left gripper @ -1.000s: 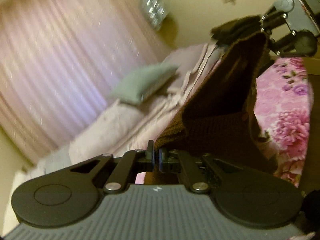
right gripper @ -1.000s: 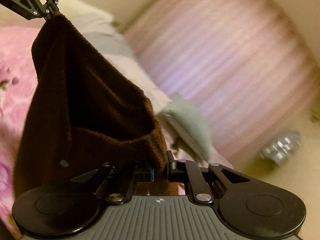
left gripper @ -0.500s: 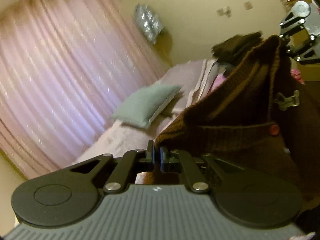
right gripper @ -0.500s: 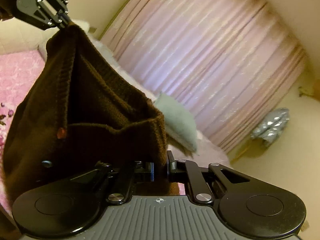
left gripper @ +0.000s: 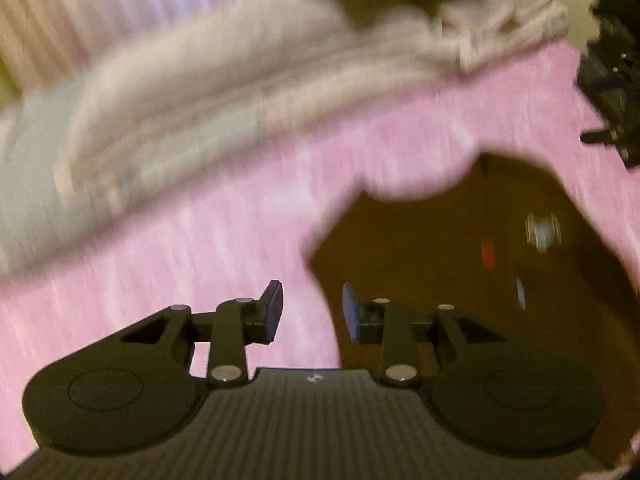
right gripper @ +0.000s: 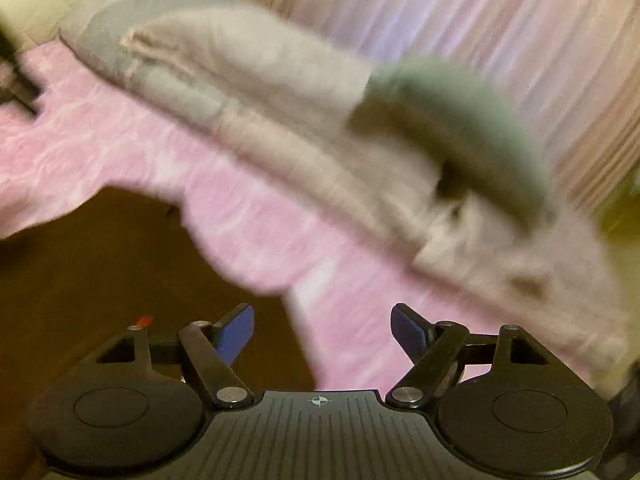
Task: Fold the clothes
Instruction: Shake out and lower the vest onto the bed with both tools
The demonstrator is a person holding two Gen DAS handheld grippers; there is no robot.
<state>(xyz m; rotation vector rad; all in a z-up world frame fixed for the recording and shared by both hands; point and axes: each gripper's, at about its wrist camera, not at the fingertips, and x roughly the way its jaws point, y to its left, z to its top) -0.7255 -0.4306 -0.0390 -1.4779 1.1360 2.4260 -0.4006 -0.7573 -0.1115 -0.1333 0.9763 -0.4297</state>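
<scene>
Jaws of my left tongs [left gripper: 308, 314] and right tongs [right gripper: 322, 334] have just been opening, released; brown knitted garment [left gripper: 460, 264] lies beyond them on pink bedspread [left gripper: 180, 240].

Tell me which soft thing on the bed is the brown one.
The brown knit garment with buttons, lying on the pink bedspread by the fingers. The pillow is grey-green and the folded blanket is pale beige.
</scene>
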